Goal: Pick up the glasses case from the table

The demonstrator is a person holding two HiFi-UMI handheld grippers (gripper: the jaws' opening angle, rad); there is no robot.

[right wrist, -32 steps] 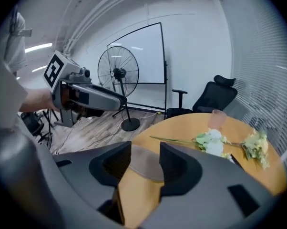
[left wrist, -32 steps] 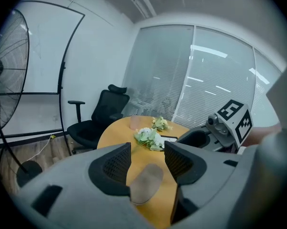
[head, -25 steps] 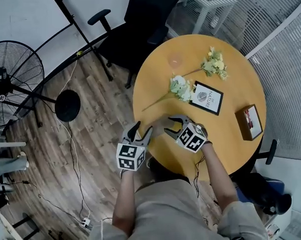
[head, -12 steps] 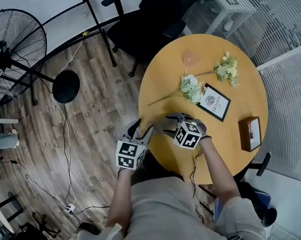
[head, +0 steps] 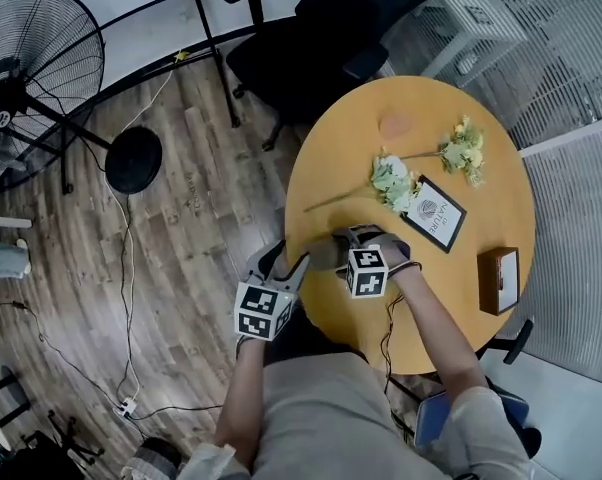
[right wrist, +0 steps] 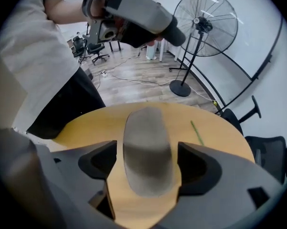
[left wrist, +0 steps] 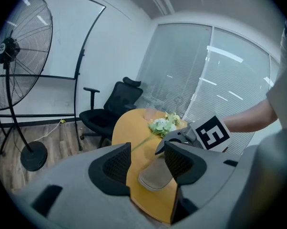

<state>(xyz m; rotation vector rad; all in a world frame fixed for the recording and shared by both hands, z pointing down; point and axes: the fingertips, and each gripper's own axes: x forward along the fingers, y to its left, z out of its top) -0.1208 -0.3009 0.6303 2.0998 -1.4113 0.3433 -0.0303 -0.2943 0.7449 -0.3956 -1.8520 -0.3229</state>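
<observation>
The glasses case [head: 326, 255] is a grey oval pouch lying flat near the left edge of the round yellow table [head: 451, 298]. My right gripper [head: 349, 238] points steeply down over it. Its jaws are opening and straddle the case [right wrist: 147, 149] with a thin gap on each side. The pads [right wrist: 197, 168] do not press on it. My left gripper [head: 281, 265] hangs just off the table's edge, open and empty. In the left gripper view the case [left wrist: 154, 178] shows beyond its fingers [left wrist: 116, 166], with the right gripper [left wrist: 181, 138] over it.
Two flower stems [head: 393, 180], a framed picture [head: 433, 213], a wooden box [head: 498, 280] and a pinkish disc [head: 394, 125] lie further across the table. A black office chair [head: 321, 38] stands behind it, a floor fan [head: 41, 58] to the left, with cables on the wooden floor.
The right gripper has come down over the case, rolled and widened its jaws. The left gripper has sunk slightly beside the table's edge. The head view has shifted.
</observation>
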